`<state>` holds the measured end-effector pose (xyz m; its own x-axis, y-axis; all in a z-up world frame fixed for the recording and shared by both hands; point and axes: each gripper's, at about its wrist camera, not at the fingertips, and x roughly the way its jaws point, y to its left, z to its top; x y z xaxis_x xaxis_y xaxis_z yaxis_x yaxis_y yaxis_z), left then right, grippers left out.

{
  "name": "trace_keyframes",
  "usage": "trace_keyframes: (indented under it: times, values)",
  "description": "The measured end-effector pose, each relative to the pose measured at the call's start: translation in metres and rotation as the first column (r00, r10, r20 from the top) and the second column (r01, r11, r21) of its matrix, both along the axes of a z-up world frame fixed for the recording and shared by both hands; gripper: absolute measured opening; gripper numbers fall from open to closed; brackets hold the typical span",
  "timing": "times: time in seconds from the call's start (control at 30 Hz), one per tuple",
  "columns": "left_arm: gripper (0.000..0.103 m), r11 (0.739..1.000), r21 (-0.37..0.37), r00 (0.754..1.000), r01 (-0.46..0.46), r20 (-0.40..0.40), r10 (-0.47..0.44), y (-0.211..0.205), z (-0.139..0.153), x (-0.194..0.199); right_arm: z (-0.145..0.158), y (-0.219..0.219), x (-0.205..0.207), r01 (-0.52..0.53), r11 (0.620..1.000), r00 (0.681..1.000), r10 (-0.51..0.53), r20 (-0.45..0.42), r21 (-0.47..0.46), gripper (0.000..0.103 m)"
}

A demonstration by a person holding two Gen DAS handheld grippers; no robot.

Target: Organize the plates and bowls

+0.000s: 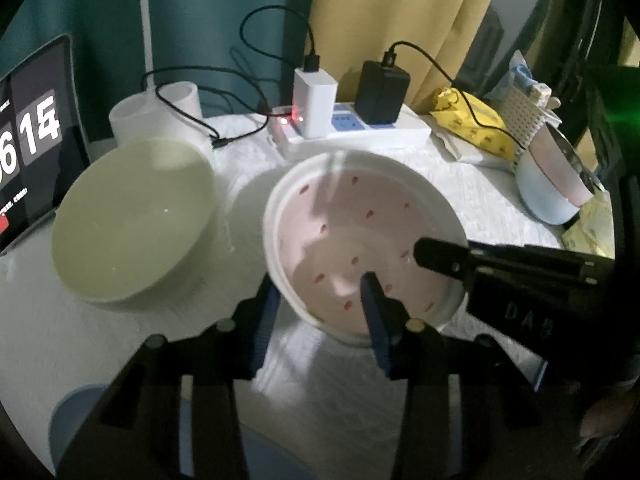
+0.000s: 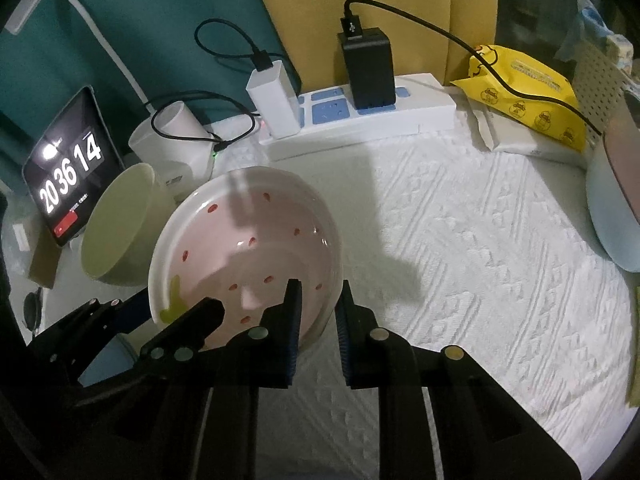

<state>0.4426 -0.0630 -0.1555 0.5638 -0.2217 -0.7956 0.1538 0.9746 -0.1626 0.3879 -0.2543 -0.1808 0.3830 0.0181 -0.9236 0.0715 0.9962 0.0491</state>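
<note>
The pink bowl [image 2: 244, 256] is held over the white-clothed surface [image 2: 480, 280], beside the green bowl [image 2: 120, 232]. The right gripper [image 2: 318, 320] is pitched steeply down, its fingers clamped on the bowl's near rim. The left gripper [image 1: 320, 312] straddles the opposite rim, apparently gripping it, though blur obscures contact.

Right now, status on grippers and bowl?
Both grippers, left and right, straddle pink bowl rim, right clamped. Green bowl close beside. Nothing blocking.
</note>
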Motion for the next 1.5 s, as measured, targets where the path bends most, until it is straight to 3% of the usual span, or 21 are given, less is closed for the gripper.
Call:
trace_keyframes:
  times: [0.93,1.5]
  values:
    - [0.039,1.0,0.002,0.982,-0.004,0.186,0.004,0.002,0.06,-0.043,0.07,0.023,-0.041,-0.015,0.999,0.981,0.021,0.191,-0.03,0.015]
    - [0.039,1.0,-0.001,0.971,0.008,0.238,-0.007,-0.001,0.086,-0.081,0.101,0.033,-0.073,0.001,0.999,0.973,0.007,0.23,-0.035,0.016]
